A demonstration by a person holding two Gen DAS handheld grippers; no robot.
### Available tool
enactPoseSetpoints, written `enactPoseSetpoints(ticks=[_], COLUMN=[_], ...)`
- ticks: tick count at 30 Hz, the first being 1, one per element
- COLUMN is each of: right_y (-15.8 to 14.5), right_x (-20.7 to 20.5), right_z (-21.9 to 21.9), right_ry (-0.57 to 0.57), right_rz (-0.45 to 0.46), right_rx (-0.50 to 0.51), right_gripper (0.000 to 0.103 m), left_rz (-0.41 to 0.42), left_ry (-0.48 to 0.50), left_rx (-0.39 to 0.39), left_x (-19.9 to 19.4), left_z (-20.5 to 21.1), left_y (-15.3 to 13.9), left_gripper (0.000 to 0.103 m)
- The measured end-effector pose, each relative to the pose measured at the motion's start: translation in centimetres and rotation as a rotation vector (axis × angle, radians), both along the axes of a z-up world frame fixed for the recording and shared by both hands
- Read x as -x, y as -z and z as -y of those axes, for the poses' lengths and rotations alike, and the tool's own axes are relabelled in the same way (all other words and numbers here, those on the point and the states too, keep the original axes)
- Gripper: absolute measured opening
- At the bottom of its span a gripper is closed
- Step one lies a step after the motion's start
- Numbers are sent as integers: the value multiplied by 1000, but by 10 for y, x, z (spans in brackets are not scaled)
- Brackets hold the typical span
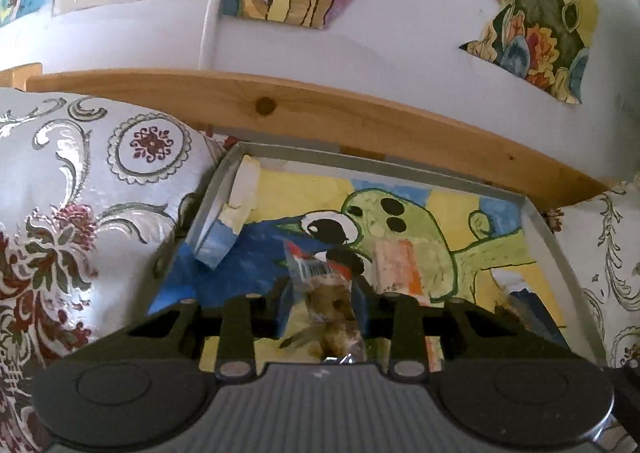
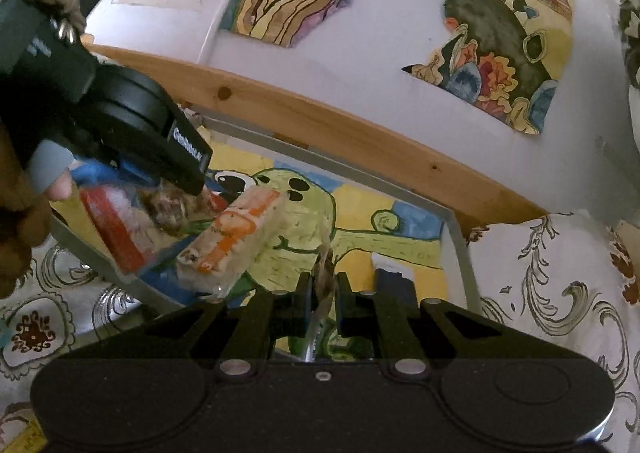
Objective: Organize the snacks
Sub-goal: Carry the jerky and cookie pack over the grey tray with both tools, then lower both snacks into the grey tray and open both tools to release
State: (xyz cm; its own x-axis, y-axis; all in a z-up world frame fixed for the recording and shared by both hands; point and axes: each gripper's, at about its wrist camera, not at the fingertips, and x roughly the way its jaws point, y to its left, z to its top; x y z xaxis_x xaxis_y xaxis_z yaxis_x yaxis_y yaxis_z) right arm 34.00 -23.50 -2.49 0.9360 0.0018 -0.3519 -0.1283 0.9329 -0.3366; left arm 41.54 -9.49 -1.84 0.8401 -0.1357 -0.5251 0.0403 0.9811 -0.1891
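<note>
So both tools have something pinched right now. The left tool [image 1: 320,303] is clamped on a clear snack packet [image 1: 326,293] with brownish bits inside and a red-and-white top with a barcode, and it's held just over the tray [image 1: 540,225], roughly mid-tray above the green cartoon creature drawing that lines the bottom. From the right wrist view you can see that same left tool [image 2: 168,181] coming in from the upper left with the packet [image 2: 132,221] dangling under its fingers, red edge facing the camera, plus a fingertip poking out of a grey sleeve at the left edge.

The right tool [image 2: 324,293] has its fingers squeezed nearly together on a thin brownish wrapper [image 2: 325,265], seen edge-on so I can't tell what the snack is. It sits over the near side of the tray.

Lying on the tray floor there's a pale bar with orange markings [image 2: 236,237], just beside the left tool's packet. A white and blue box [image 1: 232,213] leans in the tray's far left corner. The tray sits on a floral patterned tablecloth [image 1: 80,181], with a wooden rail [image 1: 320,109] behind it
</note>
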Motion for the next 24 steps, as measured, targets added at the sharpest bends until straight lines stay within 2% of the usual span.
enactPoseSetpoints(ticks=[6,7,11,15,17,24], right_y=[2,2,-2,-10,-15,-33], right_x=[-2,-2,1,4,7,29], right_z=[6,6,7,10,11,17], right_ry=[-6,-8,-13,-9,-6,32], right_rz=[-38,-42,-42,-31,-25,21], right_rx=[-57,-63,-94,-146,-170,-255], right_gripper=[23,29,49,61,69,85], left_rz=[-14,-12,-4,13,19,73], left_ry=[-16,-19,-35,-68,-80,-101], left_rx=[-14,-16,-24,-7,6,9], left_x=[-1,0,6,15,20,48], left_z=[5,5,3,-3,-7,-21], left_y=[0,-2,-8,-14,-19,-42], left_gripper=[36,38,60,82,86,100])
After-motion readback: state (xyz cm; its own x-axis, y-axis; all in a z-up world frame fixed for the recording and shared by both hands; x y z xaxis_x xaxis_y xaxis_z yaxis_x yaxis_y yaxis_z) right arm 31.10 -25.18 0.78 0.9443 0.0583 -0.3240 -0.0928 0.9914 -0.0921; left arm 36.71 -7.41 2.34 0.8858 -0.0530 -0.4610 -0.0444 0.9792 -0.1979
